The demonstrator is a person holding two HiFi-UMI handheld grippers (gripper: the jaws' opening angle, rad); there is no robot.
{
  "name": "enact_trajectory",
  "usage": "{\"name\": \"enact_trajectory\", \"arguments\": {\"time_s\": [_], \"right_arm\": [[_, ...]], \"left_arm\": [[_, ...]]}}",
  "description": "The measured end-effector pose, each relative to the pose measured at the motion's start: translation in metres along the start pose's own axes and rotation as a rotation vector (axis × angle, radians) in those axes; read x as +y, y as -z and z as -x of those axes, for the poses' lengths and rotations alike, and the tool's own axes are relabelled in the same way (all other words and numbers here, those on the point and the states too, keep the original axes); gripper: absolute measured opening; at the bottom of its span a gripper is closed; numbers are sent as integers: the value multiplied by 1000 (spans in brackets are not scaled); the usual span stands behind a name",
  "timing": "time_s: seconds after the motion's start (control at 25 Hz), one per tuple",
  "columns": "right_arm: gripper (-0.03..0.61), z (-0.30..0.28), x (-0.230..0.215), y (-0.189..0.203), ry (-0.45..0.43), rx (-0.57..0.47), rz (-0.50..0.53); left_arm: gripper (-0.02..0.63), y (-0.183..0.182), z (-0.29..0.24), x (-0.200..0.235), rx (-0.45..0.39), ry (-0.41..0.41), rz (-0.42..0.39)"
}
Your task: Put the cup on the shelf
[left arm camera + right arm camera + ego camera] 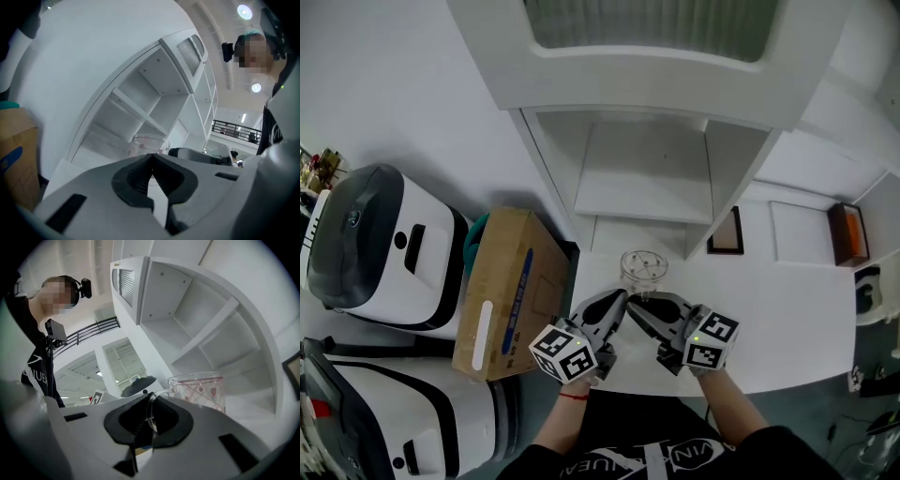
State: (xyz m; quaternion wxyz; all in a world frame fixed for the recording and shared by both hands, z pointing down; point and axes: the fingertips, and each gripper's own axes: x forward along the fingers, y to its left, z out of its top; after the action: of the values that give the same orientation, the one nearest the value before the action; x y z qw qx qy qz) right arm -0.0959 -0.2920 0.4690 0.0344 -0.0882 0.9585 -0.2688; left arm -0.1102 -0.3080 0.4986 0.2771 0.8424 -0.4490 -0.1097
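Note:
A clear glass cup (643, 267) with a red pattern stands on the white table (787, 319), just in front of the open white shelf unit (642, 192). My right gripper (637, 307) is shut on the cup's thin clear handle, which shows between its jaws in the right gripper view (150, 409), with the cup's body (199, 391) just beyond. My left gripper (621, 300) sits close beside the right one, jaws shut with nothing between them (151, 158). In the left gripper view the cup (149, 143) rises behind the jaw tips.
A cardboard box (502, 291) lies left of the table, with white machines (380, 248) further left. A dark picture frame (727, 232) leans by the shelf's right side. A brown box (848, 234) sits at the far right. The shelf compartments (637, 159) look bare.

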Motion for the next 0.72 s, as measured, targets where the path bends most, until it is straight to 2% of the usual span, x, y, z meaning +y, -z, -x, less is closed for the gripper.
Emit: {"name": "enact_trajectory", "arguments": {"time_s": [0.08,0.24,0.44,0.72], "right_arm": [[23,-2,10,-8,0,-9,23],[23,-4,20,-28,14,-55,57],[23,-7,31,-49,32,-82,128],[23,-11,48,-69,33,-98,204]], "left_arm": [[6,-12,6,-6,-14,4,-20],[6,-42,20,-6,-91,-43,-111],[6,-55,16,-8,-52,-38,-134],[5,-73,12,-23,-74,1,-158]]}}
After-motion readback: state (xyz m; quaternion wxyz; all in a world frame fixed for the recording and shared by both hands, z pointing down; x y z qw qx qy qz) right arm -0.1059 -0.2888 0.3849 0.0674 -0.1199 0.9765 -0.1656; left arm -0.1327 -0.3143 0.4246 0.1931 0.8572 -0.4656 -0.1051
